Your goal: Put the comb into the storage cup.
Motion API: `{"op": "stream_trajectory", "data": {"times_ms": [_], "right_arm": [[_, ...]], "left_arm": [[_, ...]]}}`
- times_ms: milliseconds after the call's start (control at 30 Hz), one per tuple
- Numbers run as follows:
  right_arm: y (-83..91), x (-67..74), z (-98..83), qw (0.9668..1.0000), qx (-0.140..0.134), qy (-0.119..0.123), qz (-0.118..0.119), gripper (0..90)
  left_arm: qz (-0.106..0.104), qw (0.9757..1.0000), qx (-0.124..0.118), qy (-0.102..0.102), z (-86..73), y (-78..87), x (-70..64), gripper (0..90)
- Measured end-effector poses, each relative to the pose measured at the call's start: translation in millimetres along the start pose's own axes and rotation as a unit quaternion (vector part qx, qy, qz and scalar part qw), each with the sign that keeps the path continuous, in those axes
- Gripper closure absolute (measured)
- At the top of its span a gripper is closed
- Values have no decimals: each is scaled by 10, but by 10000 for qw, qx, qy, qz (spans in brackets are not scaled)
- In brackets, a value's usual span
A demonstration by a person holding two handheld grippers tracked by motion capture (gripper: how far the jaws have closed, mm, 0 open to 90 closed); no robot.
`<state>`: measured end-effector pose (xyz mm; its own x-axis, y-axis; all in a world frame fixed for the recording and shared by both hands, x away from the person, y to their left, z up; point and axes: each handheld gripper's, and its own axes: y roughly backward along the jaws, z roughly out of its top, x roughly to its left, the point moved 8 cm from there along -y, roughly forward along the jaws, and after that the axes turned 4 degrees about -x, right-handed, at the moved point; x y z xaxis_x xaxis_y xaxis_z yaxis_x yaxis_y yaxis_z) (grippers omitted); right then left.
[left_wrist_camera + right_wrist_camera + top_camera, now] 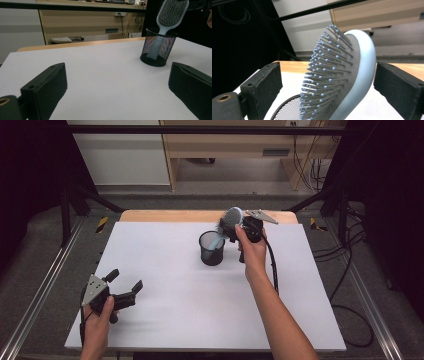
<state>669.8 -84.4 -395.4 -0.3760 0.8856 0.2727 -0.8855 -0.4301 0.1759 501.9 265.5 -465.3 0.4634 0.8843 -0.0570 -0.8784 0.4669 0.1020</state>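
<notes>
The right tongs stand released around the hairbrush, which stands handle-down in the mesh cup; the left tongs, also released, rest far off.

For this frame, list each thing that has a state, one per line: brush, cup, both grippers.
hairbrush: upright, handle down inside the cup, head above the rim, leaning.
mesh cup: upright on the white table, holding the brush.
right gripper: jaws open either side of the brush head, pads not pressing it.
left gripper: jaws open, nothing between them, away from the cup.
</notes>
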Motion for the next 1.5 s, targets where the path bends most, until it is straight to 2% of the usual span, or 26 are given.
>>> {"op": "stream_trajectory", "data": {"times_ms": [33,67,100,133,200,233,467,600,733,900,967,1133,1267,1433,1500], "right_arm": [[0,0,0,10000,0,0,0,82],[22,7,13,9998,-26,165,-53,82],[22,7,13,9998,-26,165,-53,82],[51,12,32,9993,-75,358,-109,82],[67,18,44,9990,-101,424,-131,80],[100,21,70,9982,-138,555,-178,75],[197,-6,151,9954,-237,845,-396,52],[258,15,185,9941,-276,969,-399,50],[348,57,227,9928,-379,1102,-286,53],[450,19,263,9918,-478,1138,-327,67],[518,-44,280,9932,-459,1011,-351,78],[616,-133,330,9940,-518,856,-434,79],[666,-141,357,9950,-516,780,-336,71],[711,-141,390,9951,-513,803,-256,70],[733,-145,397,9952,-462,848,-144,49]], "left_arm": [[0,10000,0,0,0,0,0,20],[2,10000,-2,3,1,2,1,20],[4,10000,-6,6,2,3,3,20],[6,10000,-7,10,2,3,5,20],[10,10000,-1,9,0,1,9,20],[13,10000,3,3,-1,1,10,20],[10,10000,28,-8,-8,-4,2,20],[21,10000,25,-2,-8,-2,10,20],[35,10000,24,9,-14,-9,23,20],[53,10000,25,13,-14,-5,33,20],[57,10000,22,10,-12,-3,32,20],[37,10000,42,-13,-20,-12,12,20],[28,10000,46,-22,-21,-17,4,20],[55,10000,47,-35,-22,-10,9,20],[27,10000,42,-13,-22,-7,2,20]]}}
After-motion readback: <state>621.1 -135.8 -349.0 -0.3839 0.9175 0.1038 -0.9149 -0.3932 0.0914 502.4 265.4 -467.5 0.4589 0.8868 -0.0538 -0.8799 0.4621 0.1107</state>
